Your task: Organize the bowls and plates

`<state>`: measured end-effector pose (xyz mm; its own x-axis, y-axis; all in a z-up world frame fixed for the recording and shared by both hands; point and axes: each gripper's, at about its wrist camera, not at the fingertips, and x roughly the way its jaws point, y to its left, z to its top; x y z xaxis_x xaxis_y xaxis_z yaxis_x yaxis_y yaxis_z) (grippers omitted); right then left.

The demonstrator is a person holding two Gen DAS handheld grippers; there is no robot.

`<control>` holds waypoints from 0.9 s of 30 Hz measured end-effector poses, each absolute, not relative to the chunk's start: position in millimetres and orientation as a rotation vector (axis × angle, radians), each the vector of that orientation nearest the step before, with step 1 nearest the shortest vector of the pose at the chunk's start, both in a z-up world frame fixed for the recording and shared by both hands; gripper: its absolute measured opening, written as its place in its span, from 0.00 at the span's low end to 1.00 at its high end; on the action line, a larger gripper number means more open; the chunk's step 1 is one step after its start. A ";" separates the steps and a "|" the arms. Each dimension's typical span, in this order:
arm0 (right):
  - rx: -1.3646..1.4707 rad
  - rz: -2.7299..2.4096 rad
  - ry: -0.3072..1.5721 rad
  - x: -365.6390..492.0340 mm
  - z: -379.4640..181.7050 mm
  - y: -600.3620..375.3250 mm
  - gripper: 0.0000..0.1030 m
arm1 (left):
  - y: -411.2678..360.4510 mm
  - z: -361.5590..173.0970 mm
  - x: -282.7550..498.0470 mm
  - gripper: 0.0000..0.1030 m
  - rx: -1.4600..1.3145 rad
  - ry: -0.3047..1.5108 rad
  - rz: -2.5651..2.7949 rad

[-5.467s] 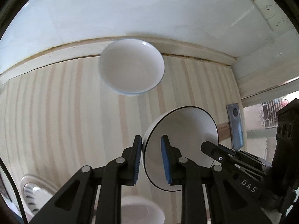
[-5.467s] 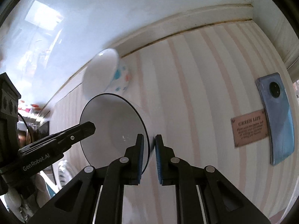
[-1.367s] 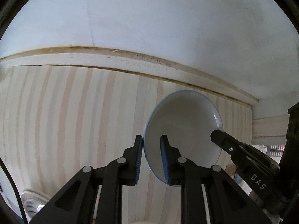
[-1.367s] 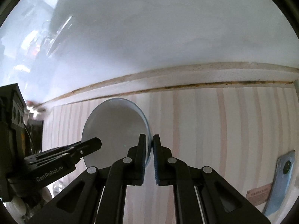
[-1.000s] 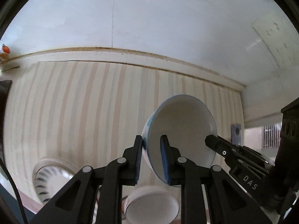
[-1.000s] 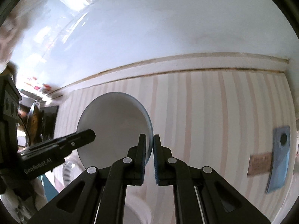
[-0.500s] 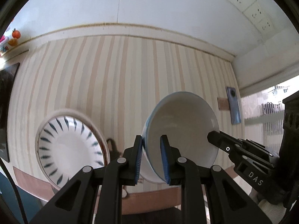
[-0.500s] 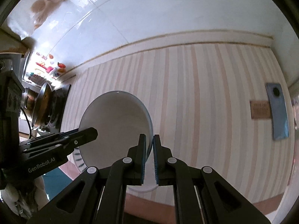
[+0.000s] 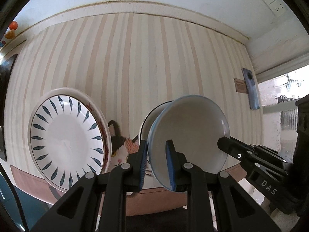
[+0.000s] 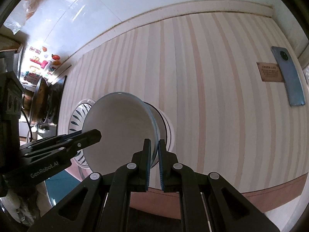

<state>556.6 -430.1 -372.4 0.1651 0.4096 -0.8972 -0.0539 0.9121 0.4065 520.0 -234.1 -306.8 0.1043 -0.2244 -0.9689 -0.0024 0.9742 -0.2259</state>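
Note:
A white bowl with a blue rim (image 9: 189, 133) (image 10: 119, 125) hangs tilted between both grippers. My left gripper (image 9: 156, 164) is shut on its left rim, and my right gripper (image 10: 154, 154) is shut on the opposite rim. Each gripper also shows in the other's view: the right gripper (image 9: 251, 158) and the left gripper (image 10: 58, 147). Directly behind and under the held bowl sits a white bowl with a black rim (image 9: 148, 119) (image 10: 165, 123). Whether the two bowls touch I cannot tell. A plate with blue leaf marks (image 9: 65, 133) (image 10: 77, 114) lies to the left.
The striped tablecloth (image 9: 144, 58) runs back to the wall. A cat-print item (image 9: 119, 147) lies between plate and bowls. A blue phone (image 10: 289, 77) and a brown label (image 10: 270, 71) lie at the far right. A stove with a pan (image 10: 38, 100) stands left. The table's near edge (image 10: 270, 191) is close.
Both grippers carried the blue-rimmed bowl from the wall toward the table's near edge and slightly down. The patterned plate and the black-rimmed bowl came into view under it.

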 end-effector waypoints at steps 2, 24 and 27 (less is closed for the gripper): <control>0.314 0.334 1.373 556.2 -375.9 -431.0 0.08 | -236.4 -309.6 520.0 0.16 -0.175 1.458 -0.159; 0.249 0.281 1.441 558.6 -391.3 -418.3 0.09 | -241.6 -315.2 517.6 0.17 -0.132 1.479 -0.163; 0.208 0.264 1.428 549.4 -378.6 -413.7 0.09 | -240.6 -296.4 508.6 0.18 -0.117 1.451 -0.200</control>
<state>549.4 -413.7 -378.6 0.1220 0.3025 -0.9453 -0.0551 0.9530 0.2978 508.6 -240.6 -296.4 0.1065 -0.2058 -0.9728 0.0647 0.9777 -0.1998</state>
